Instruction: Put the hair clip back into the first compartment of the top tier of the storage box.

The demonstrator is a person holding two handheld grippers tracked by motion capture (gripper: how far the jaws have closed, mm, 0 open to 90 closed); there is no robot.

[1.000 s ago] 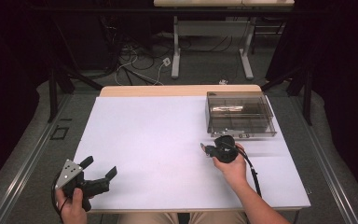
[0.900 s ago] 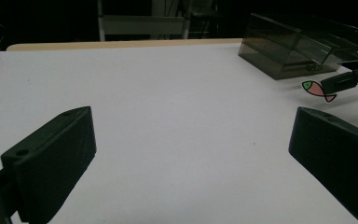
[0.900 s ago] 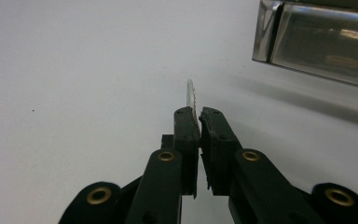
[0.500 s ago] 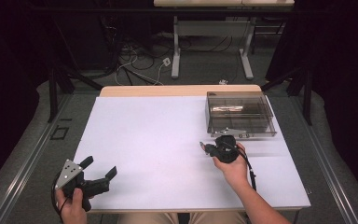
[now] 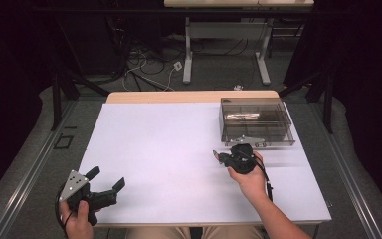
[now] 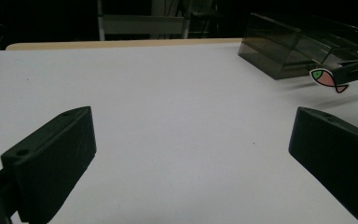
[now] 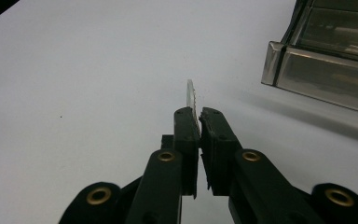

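Dark room, black curtains [image 5: 10,74] at both sides. Grey carpet floor [image 5: 30,164]. White-legged desk [image 5: 238,30] at back, loose cables [image 5: 144,64] beneath. White rectangular surface [image 5: 169,149], wooden far edge.

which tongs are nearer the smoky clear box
Right. The right tongs sit just in front of the box, pinching a fish sticker; the left tongs are open at the table's near-left corner.

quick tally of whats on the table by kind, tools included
fish sticker: 1, held in the right tool
smoked clear box: 1
tool: 2, the left tool open
white table: 1
total: 5
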